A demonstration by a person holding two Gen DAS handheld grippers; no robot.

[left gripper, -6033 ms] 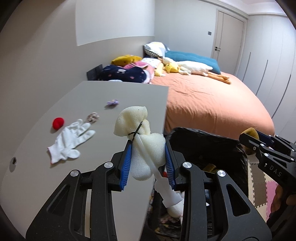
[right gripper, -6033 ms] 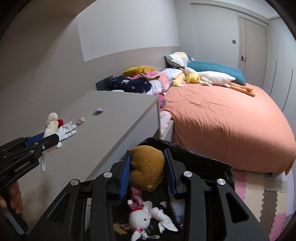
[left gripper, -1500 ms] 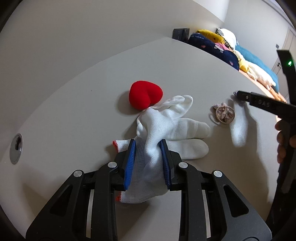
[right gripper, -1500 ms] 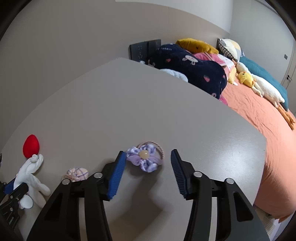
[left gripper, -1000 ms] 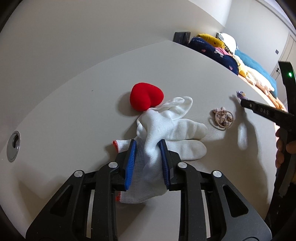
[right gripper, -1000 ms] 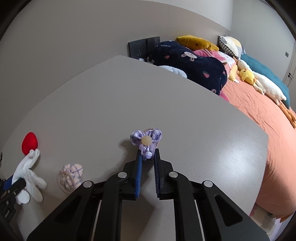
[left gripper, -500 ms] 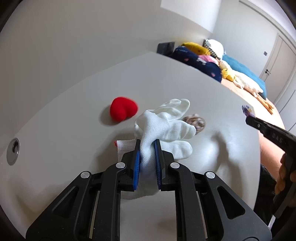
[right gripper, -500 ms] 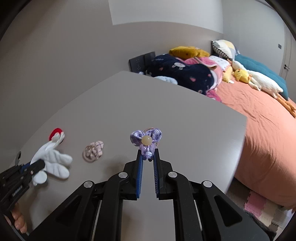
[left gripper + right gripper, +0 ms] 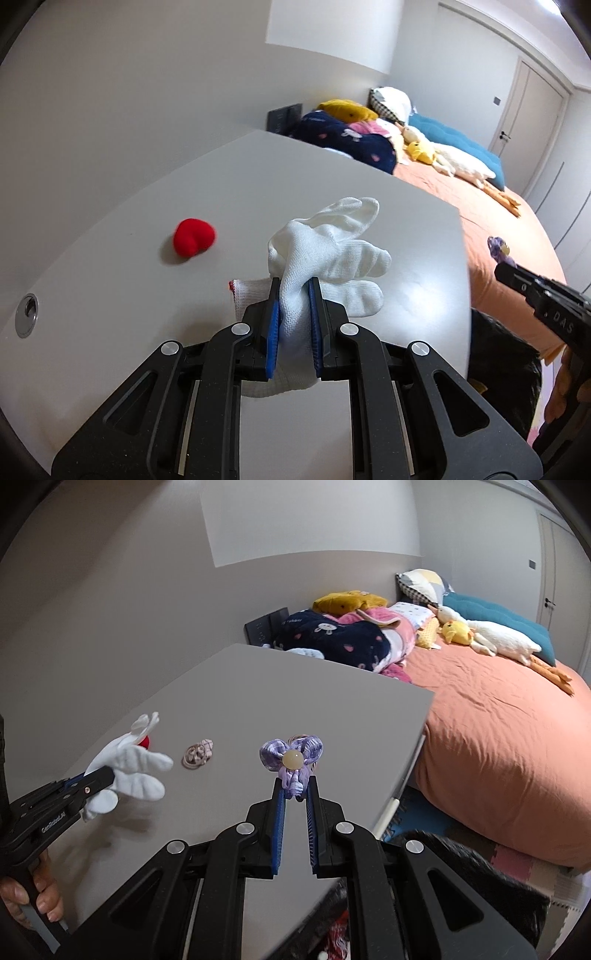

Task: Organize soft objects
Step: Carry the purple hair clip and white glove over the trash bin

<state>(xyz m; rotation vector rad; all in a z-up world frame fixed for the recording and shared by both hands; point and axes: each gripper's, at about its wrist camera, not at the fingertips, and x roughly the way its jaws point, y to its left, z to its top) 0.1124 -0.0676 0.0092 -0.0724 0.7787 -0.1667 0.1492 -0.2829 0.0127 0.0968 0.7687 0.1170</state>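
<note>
Left wrist view: white knitted cotton glove (image 9: 325, 251) clamped between the blue pads of the left gripper (image 9: 294, 295), lifted above the grey desk (image 9: 129, 266), fingers pointing away from camera. Red plush heart (image 9: 194, 236) lies on the desk left of the glove, apart from it. Round metal grommet (image 9: 26, 314) sits in the desk at the left edge. Right wrist view: lilac fabric bow hair tie with a cream bead (image 9: 292, 757) pinched at the tips of the right gripper (image 9: 294, 790), jaws closed on its lower part, held above the desk near its right edge. Small pink-beige checked scrunchie (image 9: 198, 754) lies on the desk between the two grippers. Black bin (image 9: 480, 878) stands below the desk edge, lower right. Orange-covered bed (image 9: 498, 720) behind, with a white goose plush (image 9: 495, 635) and a yellow duck plush (image 9: 458, 631) on it.
</note>
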